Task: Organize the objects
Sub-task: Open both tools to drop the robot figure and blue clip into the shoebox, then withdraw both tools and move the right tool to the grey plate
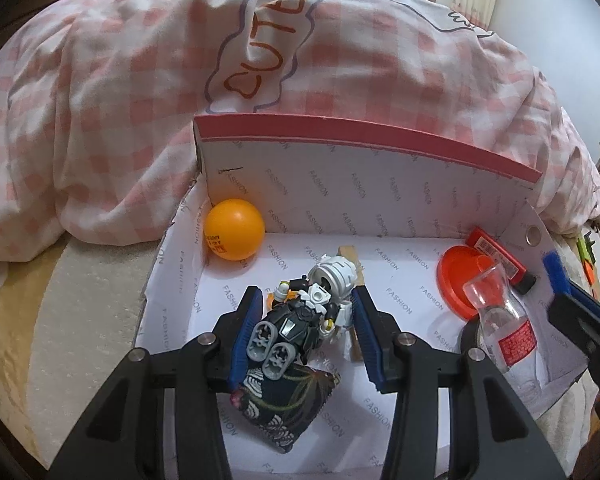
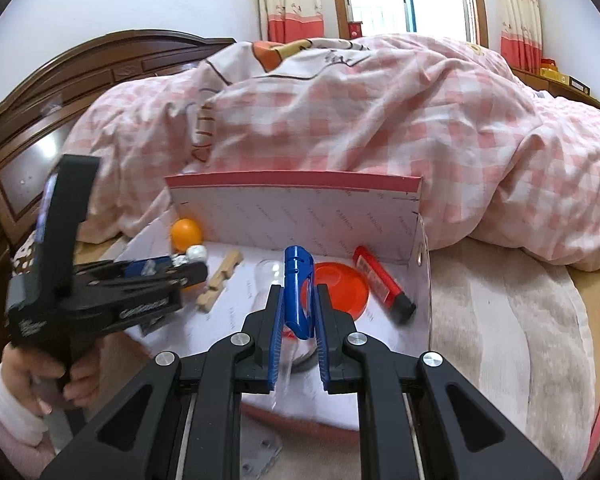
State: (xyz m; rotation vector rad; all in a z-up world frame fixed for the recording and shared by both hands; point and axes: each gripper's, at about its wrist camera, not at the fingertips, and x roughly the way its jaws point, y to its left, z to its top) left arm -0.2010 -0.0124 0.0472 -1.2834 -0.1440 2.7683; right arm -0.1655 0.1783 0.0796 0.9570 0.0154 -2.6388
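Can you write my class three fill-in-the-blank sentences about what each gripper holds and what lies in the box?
1. The left gripper is shut on a black and white toy ____.
2. The right gripper clamps a ____ plastic piece.
3. The orange ball sits in the ____ corner of the box.

Missing words: robot; blue; far left

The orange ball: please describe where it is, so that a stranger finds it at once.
On the bed, before the pink checked quilt, stands an open white box. The orange ball lies in its far left corner, against the walls. Nothing else there is round and plain orange.
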